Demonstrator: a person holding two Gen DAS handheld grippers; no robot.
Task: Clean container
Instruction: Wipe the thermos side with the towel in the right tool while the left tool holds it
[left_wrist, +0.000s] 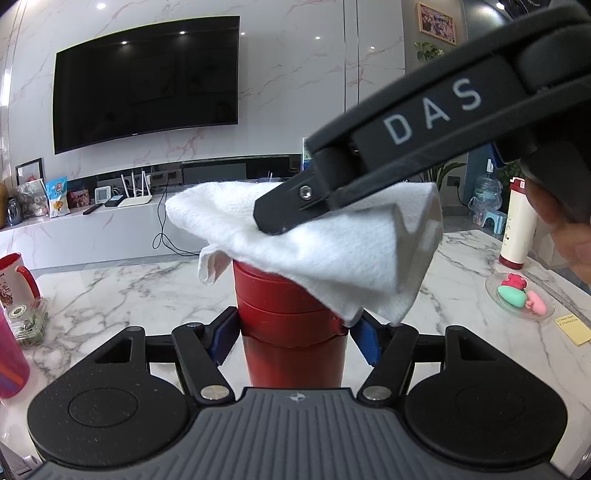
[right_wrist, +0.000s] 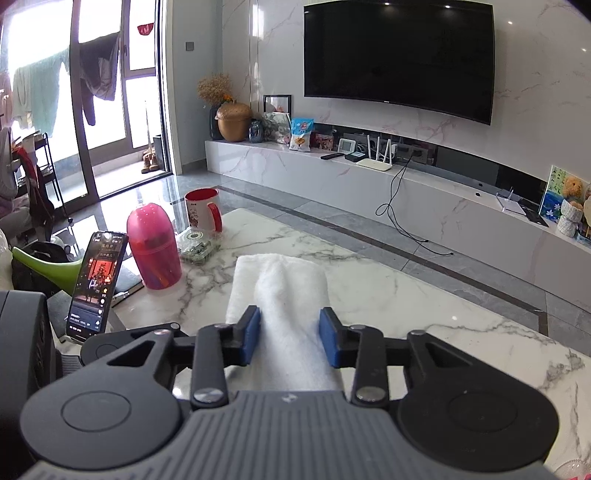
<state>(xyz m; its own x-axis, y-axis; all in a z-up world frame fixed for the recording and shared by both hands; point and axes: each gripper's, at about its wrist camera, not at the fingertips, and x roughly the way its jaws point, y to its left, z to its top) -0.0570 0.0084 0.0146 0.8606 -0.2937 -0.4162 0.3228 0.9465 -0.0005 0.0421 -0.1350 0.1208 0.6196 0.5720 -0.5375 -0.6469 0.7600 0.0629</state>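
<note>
Your left gripper (left_wrist: 293, 336) fingers clamp red container (left_wrist: 291, 314), upright. Your right gripper (right_wrist: 290, 334) fingers pinch white cloth (right_wrist: 280, 280), draped over container top.

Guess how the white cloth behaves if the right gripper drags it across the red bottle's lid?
The white cloth is probably floppy: it drapes over the red bottle with corners hanging. It likely bunches rather than slides flat. The bottle, tall and narrow, might tip, but the left gripper clamps it. Right gripper pads flank the cloth.
</note>
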